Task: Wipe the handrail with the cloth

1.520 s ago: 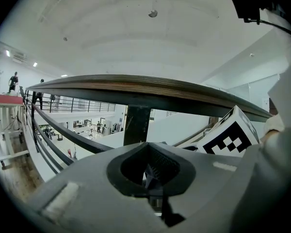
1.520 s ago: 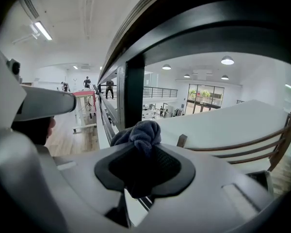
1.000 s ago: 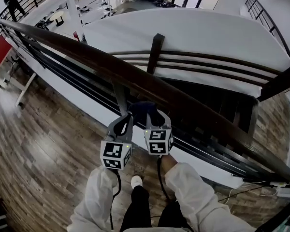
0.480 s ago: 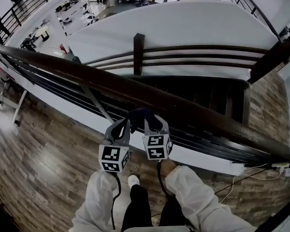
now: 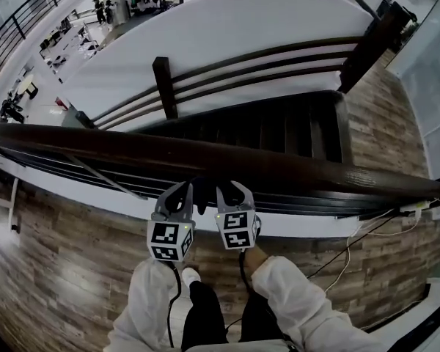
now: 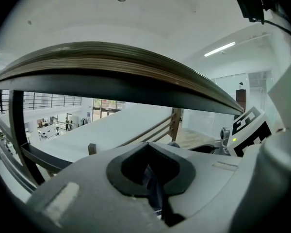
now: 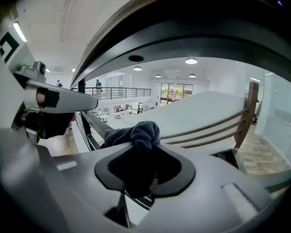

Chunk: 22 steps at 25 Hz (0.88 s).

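The jaws of the right gripper (image 5: 229, 191) are clamped on a bunched dark cloth (image 7: 136, 135), which bulges up out of the notch between them. The left gripper (image 5: 182, 193) is pinched shut too, with a dark fold of the same cloth (image 6: 153, 178) caught between its jaws. From above, the two grippers sit side by side with the cloth (image 5: 205, 188) stretched between them. It lies against the near edge of the dark wooden handrail (image 5: 293, 173), which runs above both grippers.
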Tool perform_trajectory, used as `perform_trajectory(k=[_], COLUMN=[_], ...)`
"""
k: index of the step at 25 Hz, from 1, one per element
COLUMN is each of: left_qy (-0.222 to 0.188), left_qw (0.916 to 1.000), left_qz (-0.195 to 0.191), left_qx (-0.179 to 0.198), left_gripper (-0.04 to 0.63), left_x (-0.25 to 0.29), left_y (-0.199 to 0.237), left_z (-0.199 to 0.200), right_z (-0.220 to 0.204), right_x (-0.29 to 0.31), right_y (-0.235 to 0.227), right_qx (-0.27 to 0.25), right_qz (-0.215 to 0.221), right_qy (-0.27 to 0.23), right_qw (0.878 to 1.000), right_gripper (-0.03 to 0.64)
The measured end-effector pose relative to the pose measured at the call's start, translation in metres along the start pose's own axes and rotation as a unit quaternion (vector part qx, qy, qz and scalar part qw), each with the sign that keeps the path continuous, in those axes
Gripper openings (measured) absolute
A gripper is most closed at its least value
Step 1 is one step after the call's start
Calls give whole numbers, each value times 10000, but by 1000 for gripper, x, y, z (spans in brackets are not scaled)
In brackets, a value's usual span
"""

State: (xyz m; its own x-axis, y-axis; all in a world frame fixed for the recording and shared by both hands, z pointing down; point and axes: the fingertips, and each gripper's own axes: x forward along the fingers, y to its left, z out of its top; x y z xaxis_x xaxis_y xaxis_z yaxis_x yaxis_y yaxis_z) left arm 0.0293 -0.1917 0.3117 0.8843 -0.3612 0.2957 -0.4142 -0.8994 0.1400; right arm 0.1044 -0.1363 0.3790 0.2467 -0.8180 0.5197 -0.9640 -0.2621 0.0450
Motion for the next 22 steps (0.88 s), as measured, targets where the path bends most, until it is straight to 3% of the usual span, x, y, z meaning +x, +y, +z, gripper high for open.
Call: perform_trajectory(k=[10,22], left_qy=[154,312], left_qw=[9959,9886], left_qz=[-853,-1402], left_qx=[278,455], left_gripper=[0,0], left_x=[56,96], left_y=[-133,-241], left_z=[-3,-11], right_z=[-40,-78], right_x=[-61,-117], right_y=[-115,-216], right_qx=[525,777], right_qz=[-595,-1103], right_qy=[4,-41], right_qw=[9969,9908], right_gripper=[94,94])
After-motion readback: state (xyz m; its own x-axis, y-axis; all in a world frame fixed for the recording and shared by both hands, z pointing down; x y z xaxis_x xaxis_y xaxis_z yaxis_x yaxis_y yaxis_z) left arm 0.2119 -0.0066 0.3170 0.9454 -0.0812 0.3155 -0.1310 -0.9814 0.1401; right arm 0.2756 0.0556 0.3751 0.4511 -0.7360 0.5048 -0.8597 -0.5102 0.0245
